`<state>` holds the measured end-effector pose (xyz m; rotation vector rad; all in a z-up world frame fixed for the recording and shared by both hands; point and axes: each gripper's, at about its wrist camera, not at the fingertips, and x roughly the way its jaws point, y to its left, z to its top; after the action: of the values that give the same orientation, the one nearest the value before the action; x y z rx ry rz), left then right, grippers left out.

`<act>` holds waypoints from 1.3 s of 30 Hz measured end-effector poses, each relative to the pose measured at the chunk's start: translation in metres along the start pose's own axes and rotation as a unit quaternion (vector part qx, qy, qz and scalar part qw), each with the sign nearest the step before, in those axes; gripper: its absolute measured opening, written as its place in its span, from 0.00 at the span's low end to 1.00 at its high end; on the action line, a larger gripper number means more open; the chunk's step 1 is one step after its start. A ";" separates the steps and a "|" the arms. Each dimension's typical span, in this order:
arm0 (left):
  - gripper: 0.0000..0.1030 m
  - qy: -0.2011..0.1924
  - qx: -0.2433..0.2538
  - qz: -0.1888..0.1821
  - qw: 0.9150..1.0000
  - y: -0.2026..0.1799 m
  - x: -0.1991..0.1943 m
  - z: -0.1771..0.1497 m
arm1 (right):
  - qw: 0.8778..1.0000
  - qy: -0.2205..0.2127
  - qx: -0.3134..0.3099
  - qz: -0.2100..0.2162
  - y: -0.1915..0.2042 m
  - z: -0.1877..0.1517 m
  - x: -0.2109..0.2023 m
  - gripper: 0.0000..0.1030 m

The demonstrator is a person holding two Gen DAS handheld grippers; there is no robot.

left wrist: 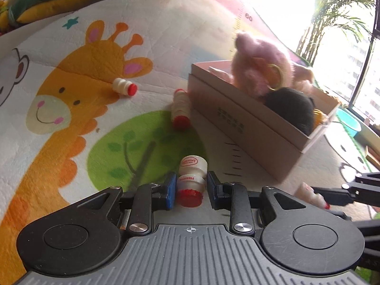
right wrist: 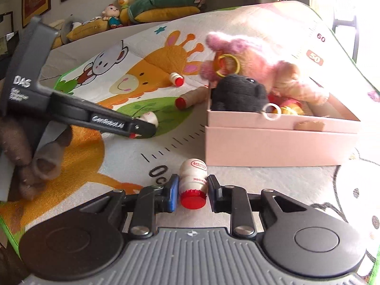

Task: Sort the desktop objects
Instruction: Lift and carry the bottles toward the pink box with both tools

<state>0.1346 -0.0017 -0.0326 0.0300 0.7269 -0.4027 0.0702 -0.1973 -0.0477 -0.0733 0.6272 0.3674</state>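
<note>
My left gripper (left wrist: 191, 190) is shut on a small white yogurt bottle with a red cap (left wrist: 191, 180), held over the play mat. My right gripper (right wrist: 192, 190) is shut on a second white red-capped bottle (right wrist: 192, 180) in front of the pink box (right wrist: 273, 142). The box (left wrist: 249, 128) holds a pink plush (right wrist: 256, 64) and a black plush (right wrist: 239, 93). Two more bottles lie on the mat: one on the giraffe (left wrist: 125, 86) and one against the box's corner (left wrist: 181, 109). The left gripper also shows in the right wrist view (right wrist: 144, 124).
The colourful animal play mat (left wrist: 71, 123) covers the surface. Cushions and small toys (right wrist: 147, 9) sit along the far edge. A teal basin (left wrist: 349, 121) lies beyond the box near the window.
</note>
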 end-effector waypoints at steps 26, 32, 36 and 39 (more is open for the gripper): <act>0.30 -0.003 0.065 -0.030 0.997 -0.156 -0.041 -0.002 | 0.987 -0.081 0.137 -0.035 -0.121 -0.017 -0.097 0.24; 0.30 -0.017 0.073 -0.039 0.996 -0.168 -0.039 0.014 | 0.982 -0.094 0.159 -0.037 -0.139 -0.010 -0.101 0.24; 0.30 -0.018 0.077 -0.046 0.996 -0.173 -0.036 0.016 | 0.982 -0.087 0.165 -0.036 -0.141 -0.013 -0.096 0.24; 0.33 -0.015 0.096 -0.055 0.994 -0.173 -0.037 0.008 | 0.983 -0.072 0.166 -0.034 -0.138 -0.021 -0.090 0.24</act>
<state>0.0508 -0.1501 0.0167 0.1655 0.6591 -0.5758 0.0405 -0.3584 -0.0179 0.2496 0.5336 0.1961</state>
